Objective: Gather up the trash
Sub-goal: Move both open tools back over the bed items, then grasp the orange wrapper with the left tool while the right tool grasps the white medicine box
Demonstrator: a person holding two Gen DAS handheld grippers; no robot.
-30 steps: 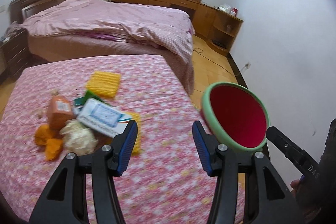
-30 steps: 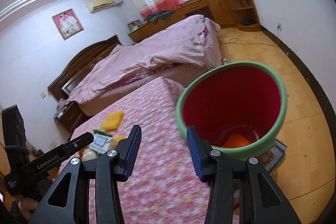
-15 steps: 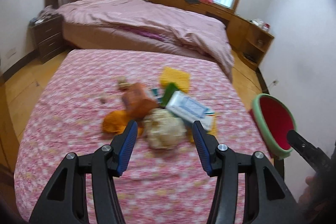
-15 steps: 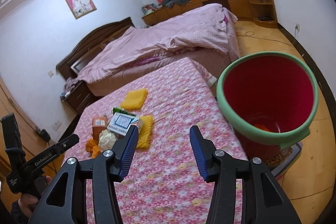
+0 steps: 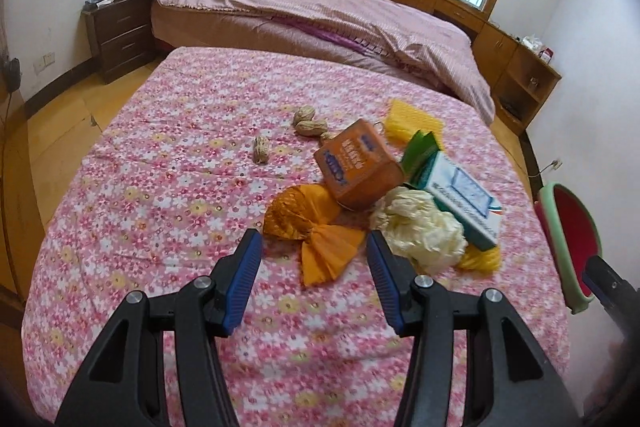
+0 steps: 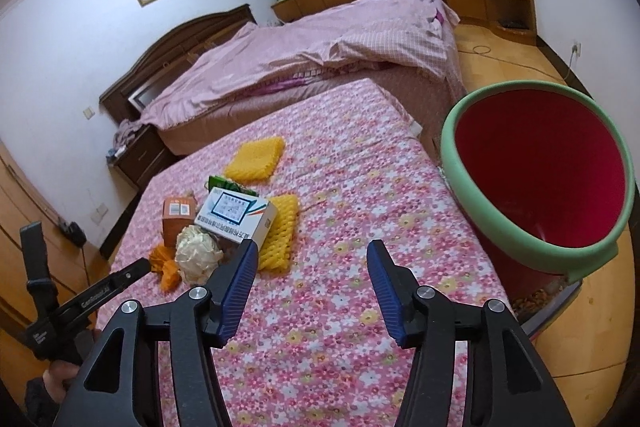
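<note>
A trash pile lies on the pink floral cloth (image 5: 168, 211): an orange wrapper (image 5: 316, 231), an orange carton (image 5: 356, 167), a crumpled cream paper ball (image 5: 420, 227), a white and teal box (image 5: 460, 199), yellow foam nets (image 5: 412, 119) and several peanuts (image 5: 306, 121). My left gripper (image 5: 314, 279) is open and empty, just in front of the orange wrapper. My right gripper (image 6: 312, 287) is open and empty over the cloth, right of the pile (image 6: 224, 223). The red bin with a green rim (image 6: 536, 175) stands to its right, also in the left wrist view (image 5: 568, 239).
A bed with a pink quilt (image 5: 320, 3) stands beyond the table. A dark nightstand (image 5: 116, 35) is at the far left. Wooden cabinets (image 5: 516, 71) line the far wall. Wooden floor (image 6: 516, 55) lies around the bin.
My left gripper swung left from the bin and came close to the pile, now facing the orange wrapper. My right gripper turned left and down, so the pile shows and the bin sits at the right.
</note>
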